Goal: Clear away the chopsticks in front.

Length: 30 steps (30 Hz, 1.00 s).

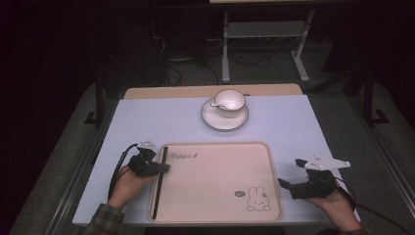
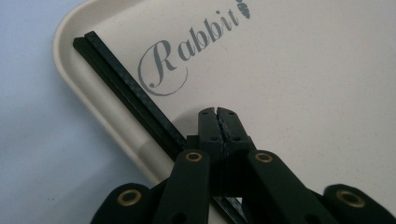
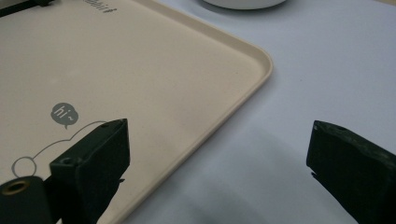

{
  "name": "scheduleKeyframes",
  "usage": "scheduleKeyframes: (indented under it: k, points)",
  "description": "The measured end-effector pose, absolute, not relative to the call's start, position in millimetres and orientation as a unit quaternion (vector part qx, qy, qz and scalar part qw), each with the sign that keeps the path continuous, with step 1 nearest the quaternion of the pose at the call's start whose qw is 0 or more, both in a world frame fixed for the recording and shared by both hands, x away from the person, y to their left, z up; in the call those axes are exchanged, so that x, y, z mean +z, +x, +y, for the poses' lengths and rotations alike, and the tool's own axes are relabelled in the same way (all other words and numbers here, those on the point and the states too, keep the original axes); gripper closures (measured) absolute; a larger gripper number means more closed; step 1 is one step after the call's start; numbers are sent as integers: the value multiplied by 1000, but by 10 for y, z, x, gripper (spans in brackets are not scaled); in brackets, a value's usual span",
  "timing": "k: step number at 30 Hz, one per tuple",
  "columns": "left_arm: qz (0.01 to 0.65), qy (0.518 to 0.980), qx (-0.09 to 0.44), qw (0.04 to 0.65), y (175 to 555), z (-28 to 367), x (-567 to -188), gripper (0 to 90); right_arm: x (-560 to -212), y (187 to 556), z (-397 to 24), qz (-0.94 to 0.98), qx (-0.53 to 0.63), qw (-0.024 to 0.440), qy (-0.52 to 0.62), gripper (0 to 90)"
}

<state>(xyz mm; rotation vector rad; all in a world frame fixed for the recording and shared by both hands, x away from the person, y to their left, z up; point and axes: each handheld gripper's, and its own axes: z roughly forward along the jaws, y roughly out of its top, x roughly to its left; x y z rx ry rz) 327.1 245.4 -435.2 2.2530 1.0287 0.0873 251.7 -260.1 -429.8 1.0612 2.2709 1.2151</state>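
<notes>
A pair of black chopsticks lies along the left inner edge of a cream tray printed with "Rabbit" and a bunny. My left gripper hovers over the tray's left side. Its jaws are shut together beside the chopsticks, which pass under its linkage. My right gripper stands open at the tray's right edge, one jaw over the tray, the other over the table, nothing between them.
A white cup sits on a saucer at the far middle of the pale table. Beyond the table are dark floor, cables and a metal stand.
</notes>
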Motion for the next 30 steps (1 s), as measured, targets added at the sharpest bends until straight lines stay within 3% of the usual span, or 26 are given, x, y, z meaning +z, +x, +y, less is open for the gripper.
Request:
scheduleKeyframes:
  k: [6, 13, 16, 22, 30]
  points:
    - [374, 855, 46, 356, 3239, 2468, -4256, 765, -4298, 2517, -2600, 802, 429, 177, 375, 53]
    - [364, 836, 98, 399, 3121, 2600, -4045, 452, -4297, 2516, -2595, 802, 431, 176, 374, 53]
    - [367, 832, 112, 401, 3046, 2682, -4030, 359, -4294, 2513, -2598, 801, 433, 175, 374, 53]
    - [369, 828, 130, 402, 2888, 2845, -4056, 253, -4289, 2511, -2596, 801, 437, 175, 371, 53]
    - [369, 827, 145, 399, 2719, 2956, -4127, 206, -4271, 2501, -2589, 798, 443, 178, 369, 53]
